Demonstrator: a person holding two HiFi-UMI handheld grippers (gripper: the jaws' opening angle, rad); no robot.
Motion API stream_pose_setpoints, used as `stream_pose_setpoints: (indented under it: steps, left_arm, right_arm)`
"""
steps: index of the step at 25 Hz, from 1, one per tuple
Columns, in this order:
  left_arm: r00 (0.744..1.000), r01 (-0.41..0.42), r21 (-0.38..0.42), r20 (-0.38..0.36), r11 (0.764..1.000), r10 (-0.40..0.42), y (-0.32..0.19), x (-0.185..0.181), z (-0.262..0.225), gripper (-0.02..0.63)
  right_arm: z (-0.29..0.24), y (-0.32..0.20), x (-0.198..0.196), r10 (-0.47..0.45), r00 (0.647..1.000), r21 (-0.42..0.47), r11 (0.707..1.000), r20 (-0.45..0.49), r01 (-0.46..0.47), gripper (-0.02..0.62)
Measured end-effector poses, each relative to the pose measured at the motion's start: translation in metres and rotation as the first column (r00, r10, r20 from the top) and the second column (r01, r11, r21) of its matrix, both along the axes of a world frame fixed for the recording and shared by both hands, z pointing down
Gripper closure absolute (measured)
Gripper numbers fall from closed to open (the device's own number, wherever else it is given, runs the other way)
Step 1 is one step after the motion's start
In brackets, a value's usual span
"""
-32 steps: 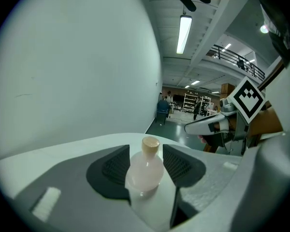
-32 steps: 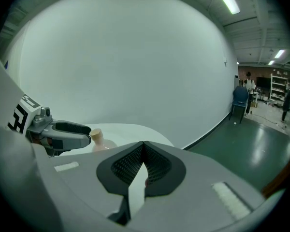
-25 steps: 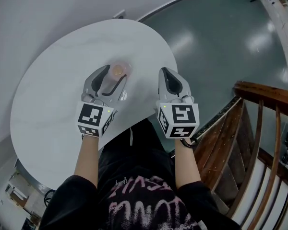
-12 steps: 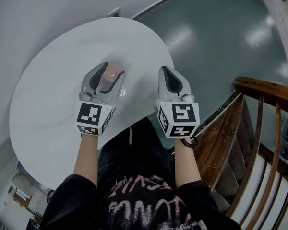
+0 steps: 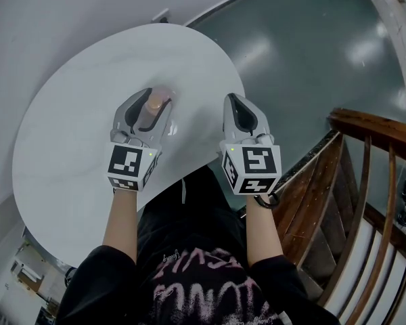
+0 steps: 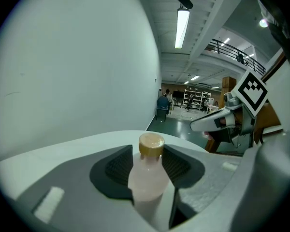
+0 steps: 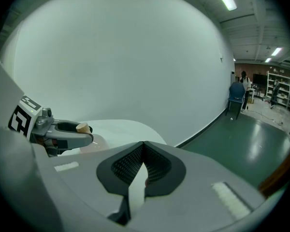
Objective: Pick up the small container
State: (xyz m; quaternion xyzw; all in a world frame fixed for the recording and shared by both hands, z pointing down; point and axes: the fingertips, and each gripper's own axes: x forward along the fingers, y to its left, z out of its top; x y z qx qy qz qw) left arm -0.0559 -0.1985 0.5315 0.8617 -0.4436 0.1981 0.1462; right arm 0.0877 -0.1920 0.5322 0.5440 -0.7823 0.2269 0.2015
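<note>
The left gripper has its jaws pressed against both sides of the small container, a pale pink bottle standing upright with a tan cap. The white desk curves behind it. At the right the right gripper hovers beside it, its marker cube above. A ceiling lamp glows overhead.

left gripper: jaws gripping small container | right gripper: jaws together

Pale pink container, tan cap
</note>
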Motion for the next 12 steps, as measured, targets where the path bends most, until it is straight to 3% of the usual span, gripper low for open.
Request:
stream_pose_setpoints:
  steps: [12]
  left_arm:
    - [0.999,-0.029,0.064,0.044,0.997,0.027,0.0022,0.0032,-0.004,0.46]
  right_arm:
    - [0.0008,0.0047,0.0014,0.003,1.0,-0.002,1.0,-0.004,-0.003,0.586]
